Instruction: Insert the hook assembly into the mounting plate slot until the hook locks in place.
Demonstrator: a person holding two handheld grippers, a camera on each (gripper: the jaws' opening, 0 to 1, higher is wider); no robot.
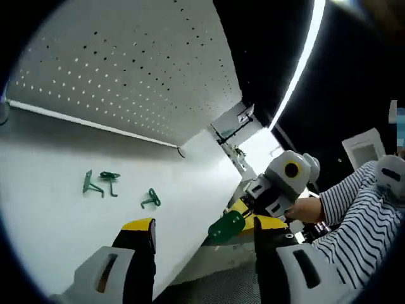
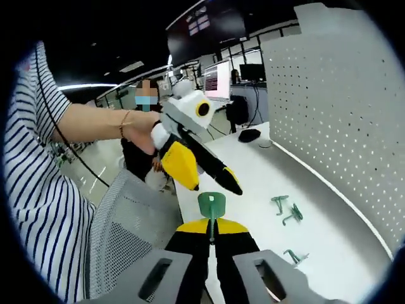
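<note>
Centrally at the frame bottom, the right claw [image 2: 212, 229] pinches a green plastic hook [image 2: 211, 206]; the left claw [image 1: 204, 229], jaws parted, hovers over the white surface [image 1: 50, 202].

The pegboard [image 1: 126, 63] looks like smooth white painted metal full of small holes, and the table [image 1: 50, 209] is smooth, matt white. The little green hooks [image 2: 288, 212] look like shiny plastic. The sleeve [image 2: 38, 190] is soft striped cloth, and the chair [image 2: 126, 228] is grey mesh
</note>
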